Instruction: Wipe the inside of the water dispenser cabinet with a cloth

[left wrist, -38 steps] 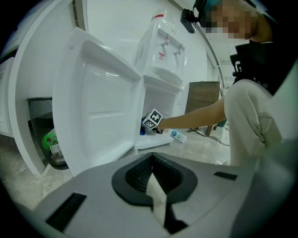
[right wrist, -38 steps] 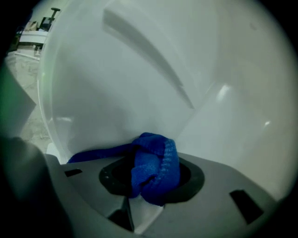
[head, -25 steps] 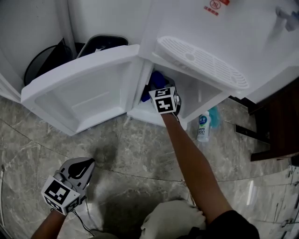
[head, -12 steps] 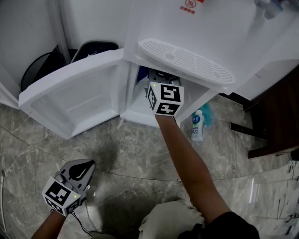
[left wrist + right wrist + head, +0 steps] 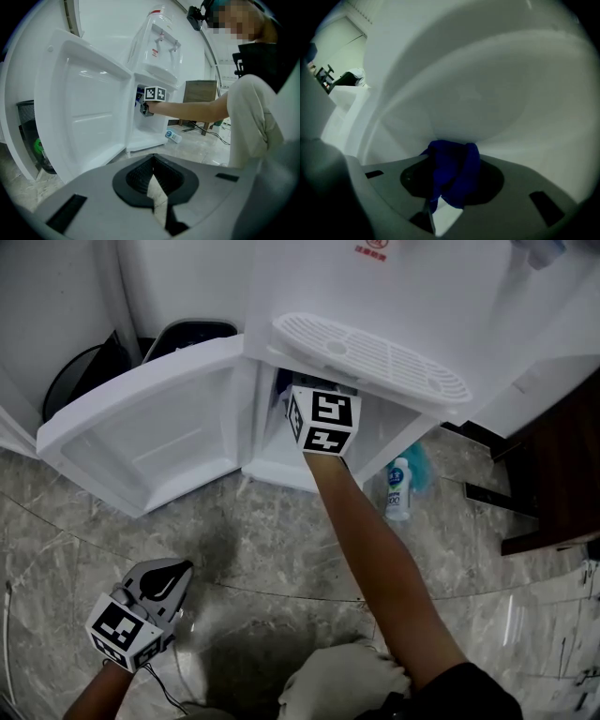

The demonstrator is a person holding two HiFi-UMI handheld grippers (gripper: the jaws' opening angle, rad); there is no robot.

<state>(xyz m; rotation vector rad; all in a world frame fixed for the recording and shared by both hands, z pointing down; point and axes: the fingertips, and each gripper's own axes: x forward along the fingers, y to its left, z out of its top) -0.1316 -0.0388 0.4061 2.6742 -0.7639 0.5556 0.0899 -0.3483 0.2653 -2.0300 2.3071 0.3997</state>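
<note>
Open cabinet door [image 5: 141,442] partly hides black bin [image 5: 80,371] — 1 bottle [image 5: 398,488] on floor [image 5: 281,540].

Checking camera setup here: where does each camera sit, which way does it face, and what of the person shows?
Head view: on the head, facing steeply down at the water dispenser, open cabinet door, floor; left gripper, right forearm show.
Left gripper view: low, facing the dispenser; shut jaws, right forearm, torso.
Right gripper view: inside the cabinet, facing white walls; right gripper closing, blue cloth between jaws.
Shared: first two show cabinet door and bottle.
</note>
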